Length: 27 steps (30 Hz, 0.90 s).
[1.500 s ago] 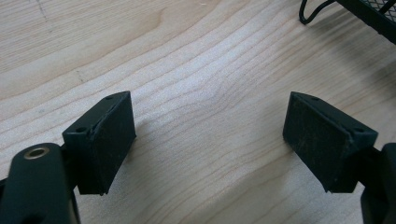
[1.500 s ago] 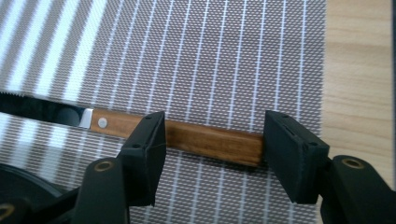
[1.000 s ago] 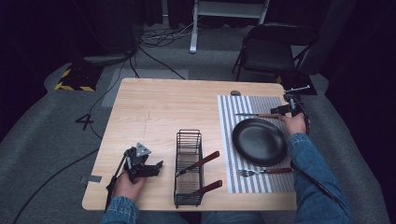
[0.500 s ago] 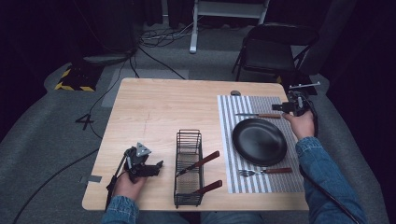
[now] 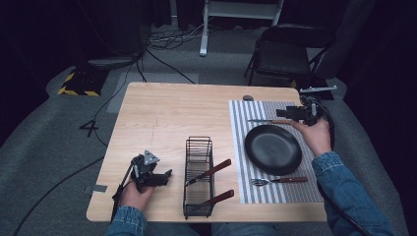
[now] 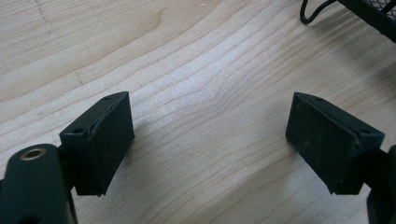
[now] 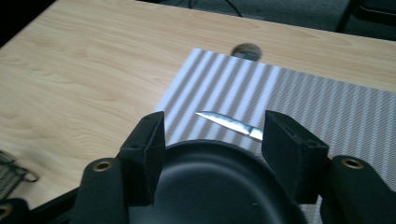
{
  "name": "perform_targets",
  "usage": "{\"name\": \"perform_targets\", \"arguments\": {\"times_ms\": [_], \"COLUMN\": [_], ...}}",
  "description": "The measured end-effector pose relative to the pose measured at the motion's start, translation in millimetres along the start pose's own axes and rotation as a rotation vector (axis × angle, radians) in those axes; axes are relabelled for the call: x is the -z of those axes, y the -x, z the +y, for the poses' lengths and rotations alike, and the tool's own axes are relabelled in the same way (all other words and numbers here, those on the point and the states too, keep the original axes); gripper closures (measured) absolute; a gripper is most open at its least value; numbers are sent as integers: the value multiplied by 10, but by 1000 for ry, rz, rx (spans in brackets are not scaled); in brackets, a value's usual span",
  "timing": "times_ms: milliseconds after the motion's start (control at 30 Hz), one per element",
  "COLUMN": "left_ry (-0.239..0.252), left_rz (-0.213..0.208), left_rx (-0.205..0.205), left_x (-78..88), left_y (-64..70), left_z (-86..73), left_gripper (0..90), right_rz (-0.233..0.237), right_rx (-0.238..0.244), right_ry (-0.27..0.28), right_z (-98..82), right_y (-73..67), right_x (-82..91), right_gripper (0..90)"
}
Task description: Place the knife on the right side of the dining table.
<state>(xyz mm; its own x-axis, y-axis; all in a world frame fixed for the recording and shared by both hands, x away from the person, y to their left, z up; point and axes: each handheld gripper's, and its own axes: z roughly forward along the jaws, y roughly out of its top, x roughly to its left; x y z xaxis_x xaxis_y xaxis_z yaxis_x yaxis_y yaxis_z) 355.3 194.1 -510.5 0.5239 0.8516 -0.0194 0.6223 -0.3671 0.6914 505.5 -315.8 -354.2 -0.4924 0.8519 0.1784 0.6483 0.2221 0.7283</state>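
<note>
A black plate sits on a striped placemat at the table's right. A knife lies just beyond it, blade pointing left. My right gripper hovers open over the knife's handle end. In the right gripper view its jaws frame the blade above the plate's rim. A brown-handled fork lies in front of the plate. My left gripper rests open near the front left edge, with bare wood between its jaws.
A black wire basket stands at the front middle, holding two brown-handled utensils. Its corner shows in the left gripper view. A small round cap sits by the mat's far edge. A folding chair stands beyond the table.
My right gripper has drawn slightly back from the knife's handle, and the knife stays on the mat. The left gripper has not moved.
</note>
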Motion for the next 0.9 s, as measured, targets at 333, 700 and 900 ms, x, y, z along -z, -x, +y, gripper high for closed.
{"name": "perform_targets", "arguments": {"times_ms": [333, 700, 900], "left_ry": [-3, -6, -7], "left_rz": [-14, -2, -2], "left_rx": [-13, 10, 3], "left_x": [-6, -13, -14], "left_y": [-25, -29, -32], "left_z": [6, 12, 13], "left_gripper": [143, 125, 122], "right_rz": [95, 165, 201], "right_rx": [106, 199, 239], "right_ry": [6, -21, -31], "right_z": [-117, -490, -676], "right_y": [-541, -1018, -1219], "right_x": [105, 100, 25], "right_gripper": [400, 392, 382]}}
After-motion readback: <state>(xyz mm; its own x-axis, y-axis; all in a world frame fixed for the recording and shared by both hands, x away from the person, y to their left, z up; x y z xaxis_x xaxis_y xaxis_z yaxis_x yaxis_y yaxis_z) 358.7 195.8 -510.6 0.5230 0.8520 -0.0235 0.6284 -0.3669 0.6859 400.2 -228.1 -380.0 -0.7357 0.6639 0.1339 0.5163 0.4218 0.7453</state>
